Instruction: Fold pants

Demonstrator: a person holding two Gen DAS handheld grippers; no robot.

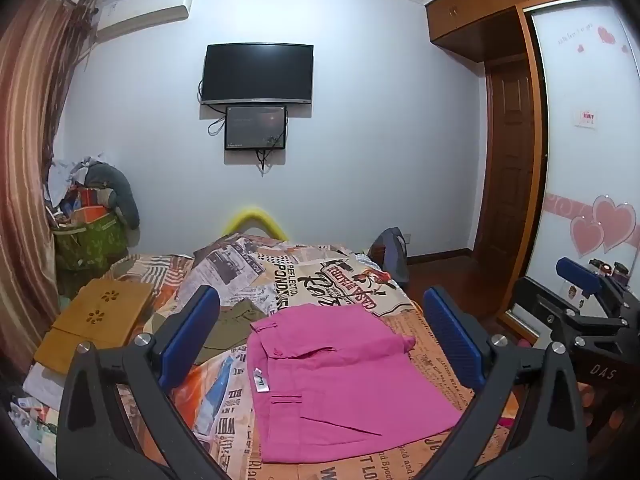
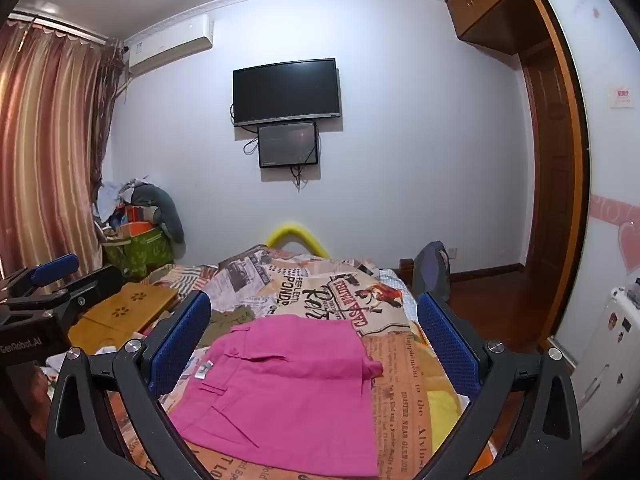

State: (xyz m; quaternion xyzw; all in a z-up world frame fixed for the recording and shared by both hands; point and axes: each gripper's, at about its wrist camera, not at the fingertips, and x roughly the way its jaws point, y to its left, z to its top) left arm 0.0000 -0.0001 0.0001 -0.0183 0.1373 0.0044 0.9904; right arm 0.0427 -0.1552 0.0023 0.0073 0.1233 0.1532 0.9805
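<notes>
pants (image 1: 340, 376): pink, soft, light, limp, likely to sag | hold: best at waistband or a hem edge | left gripper (image 1: 320, 336), right gripper (image 2: 316, 344): jaws wide, empty

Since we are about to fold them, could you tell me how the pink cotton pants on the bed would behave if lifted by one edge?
The pink cotton pants lie flat with soft creases, so they would probably droop limply. Already doubled over, the layers may slide apart. They look light, and a push would likely bunch them on the printed bedspread.
</notes>
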